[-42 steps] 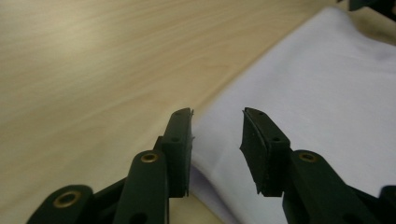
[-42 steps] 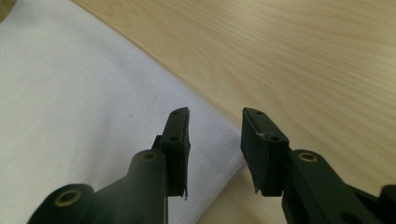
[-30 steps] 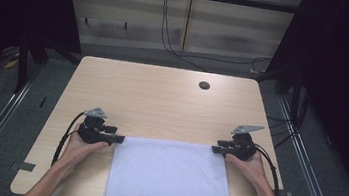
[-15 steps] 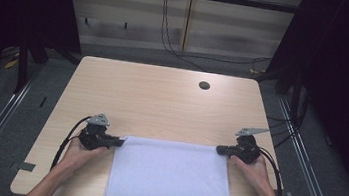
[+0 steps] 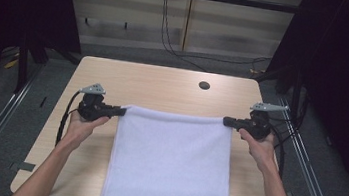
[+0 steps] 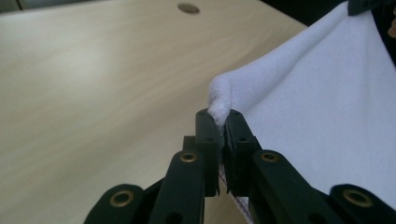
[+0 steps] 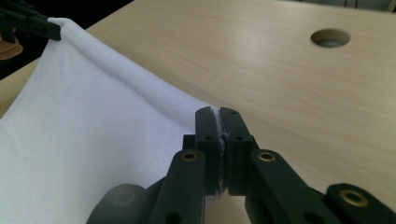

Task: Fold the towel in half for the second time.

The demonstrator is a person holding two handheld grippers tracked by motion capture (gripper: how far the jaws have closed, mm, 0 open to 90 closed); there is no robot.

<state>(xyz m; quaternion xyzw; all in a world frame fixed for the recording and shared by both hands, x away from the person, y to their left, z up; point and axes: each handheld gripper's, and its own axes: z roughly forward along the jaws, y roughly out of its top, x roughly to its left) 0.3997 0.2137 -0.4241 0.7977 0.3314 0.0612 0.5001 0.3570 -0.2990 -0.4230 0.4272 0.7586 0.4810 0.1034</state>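
A white towel [image 5: 169, 163] lies on the wooden table [image 5: 164, 86], and its near edge hangs over the front. Its far edge is held up, stretched between both grippers. My left gripper [image 5: 123, 112] is shut on the far left corner, after its jaws have just been closing. In the left gripper view the left gripper [image 6: 218, 116] pinches a tuft of the towel [image 6: 317, 107]. My right gripper [image 5: 226, 120] is shut on the far right corner. In the right gripper view the right gripper [image 7: 217, 112] clamps the towel [image 7: 93, 121] edge, and the left gripper [image 7: 32, 23] shows far off.
A round cable hole [image 5: 204, 85] sits in the table's far right part, also seen as the hole [image 7: 330, 37] beyond the right jaws. Bare wood lies beyond the towel. Dark curtains and floor rails flank the table.
Both grippers closed on the towel's far corners and rose. The far edge now hangs taut above the table between them.
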